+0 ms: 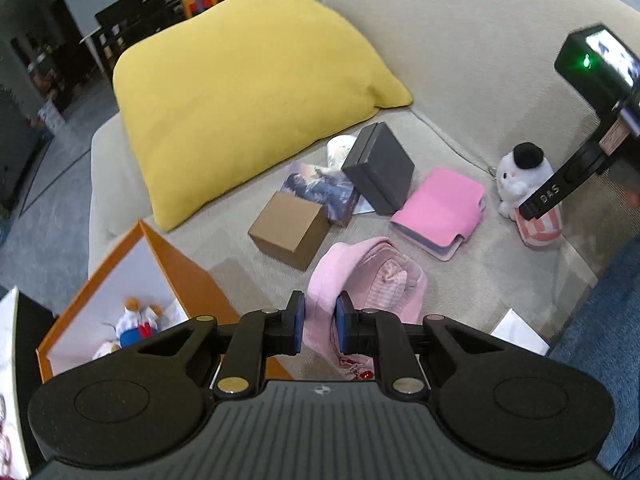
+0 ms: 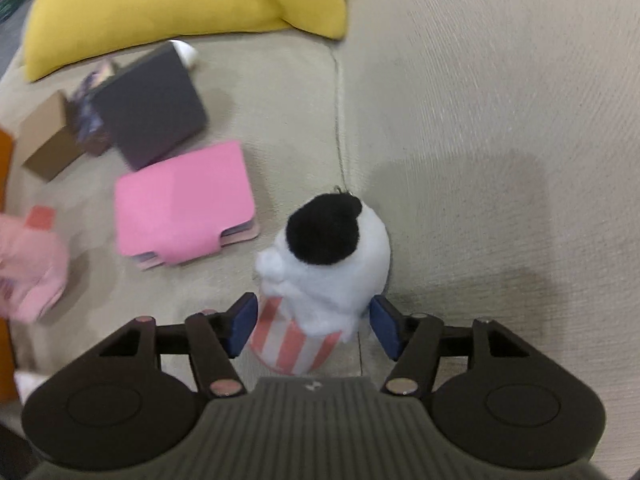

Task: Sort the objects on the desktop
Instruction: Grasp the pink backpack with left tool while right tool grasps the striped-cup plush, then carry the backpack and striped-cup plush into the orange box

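Note:
My left gripper (image 1: 319,326) is shut on a pink cloth hat (image 1: 372,280), holding its brim just above the beige sofa seat. My right gripper (image 2: 312,328) is open, its pads on either side of a white plush toy (image 2: 332,256) with a black top and a red-striped base; the plush also shows in the left wrist view (image 1: 520,184). A pink wallet (image 1: 440,212) (image 2: 184,200), a dark grey box (image 1: 380,168) (image 2: 152,108), a brown cardboard box (image 1: 290,230) (image 2: 48,144) and a picture-printed box (image 1: 324,190) lie on the seat.
An orange open box (image 1: 132,300) with a small stuffed figure inside stands at the seat's left front. A yellow pillow (image 1: 248,92) (image 2: 180,4) leans at the back. The sofa backrest (image 2: 500,120) rises on the right. White paper (image 1: 520,336) lies at the front edge.

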A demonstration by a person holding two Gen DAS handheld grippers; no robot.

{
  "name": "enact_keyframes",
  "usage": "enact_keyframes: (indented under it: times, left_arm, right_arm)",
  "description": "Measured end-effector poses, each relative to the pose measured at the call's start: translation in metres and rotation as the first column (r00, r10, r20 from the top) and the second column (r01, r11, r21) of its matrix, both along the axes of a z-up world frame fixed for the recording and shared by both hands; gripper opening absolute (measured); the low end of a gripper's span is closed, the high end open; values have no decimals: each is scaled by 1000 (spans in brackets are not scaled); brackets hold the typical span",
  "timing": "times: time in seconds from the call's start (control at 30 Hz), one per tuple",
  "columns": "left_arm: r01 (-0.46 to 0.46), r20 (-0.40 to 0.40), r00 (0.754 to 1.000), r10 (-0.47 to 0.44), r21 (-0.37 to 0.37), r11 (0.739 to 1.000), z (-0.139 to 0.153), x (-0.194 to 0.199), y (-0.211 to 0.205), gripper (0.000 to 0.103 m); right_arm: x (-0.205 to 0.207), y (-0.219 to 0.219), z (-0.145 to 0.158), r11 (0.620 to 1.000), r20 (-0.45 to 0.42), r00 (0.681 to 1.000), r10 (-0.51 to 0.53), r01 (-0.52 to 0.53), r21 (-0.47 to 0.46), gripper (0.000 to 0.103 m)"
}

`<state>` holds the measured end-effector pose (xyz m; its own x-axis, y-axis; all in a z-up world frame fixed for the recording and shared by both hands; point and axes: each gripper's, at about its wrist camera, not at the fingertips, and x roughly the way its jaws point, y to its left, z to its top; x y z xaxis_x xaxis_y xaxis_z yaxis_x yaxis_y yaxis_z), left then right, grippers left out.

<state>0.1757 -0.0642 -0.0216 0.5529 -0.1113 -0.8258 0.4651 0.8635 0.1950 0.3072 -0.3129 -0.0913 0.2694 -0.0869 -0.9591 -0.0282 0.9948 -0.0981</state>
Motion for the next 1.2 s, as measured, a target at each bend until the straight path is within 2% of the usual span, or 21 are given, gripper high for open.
enact_keyframes:
  times: [0.1, 0.23, 0.37, 0.53, 0.7, 0.83, 1.07, 1.2]
  left_arm:
    - [-1, -46, 999, -1, -26, 1000, -5, 1, 3, 19]
    - [37, -63, 997, -40, -44, 998, -4, -3, 2, 20]
    - [85, -87, 992, -89, -52, 995, -3, -4, -3, 21]
    - [83, -83, 993, -87, -54, 995, -7, -1, -7, 21]
    - [52, -40, 998, -53, -40, 998, -8, -4, -4, 18]
    - [9, -18, 1000, -11, -94, 996, 2, -8, 7, 17]
    - [-25, 64, 997, 38, -191, 981, 48, -27, 29, 17]
    - [-57, 107, 991, 80, -210, 976, 75, -42, 44, 17]
  right_arm:
    - [7, 1, -13, 999, -7, 999, -39, 39, -17, 71]
    - [15, 1, -17, 998, 14, 998, -60, 60, -36, 66]
    - [18, 11, -27, 995, 29, 1000, -12, 15, -99, 66]
    - [17, 4, -20, 998, 38, 999, -1, 3, -64, 62]
    - [7, -2, 4, 1000, 83, 996, 13, -12, -4, 62]
    - [-11, -3, 31, 998, 134, 991, 21, -29, 53, 62]
    - [-38, 26, 82, 981, 236, 964, 122, -154, 121, 62]
    - [-56, 57, 112, 958, 291, 937, 193, -244, 152, 62]
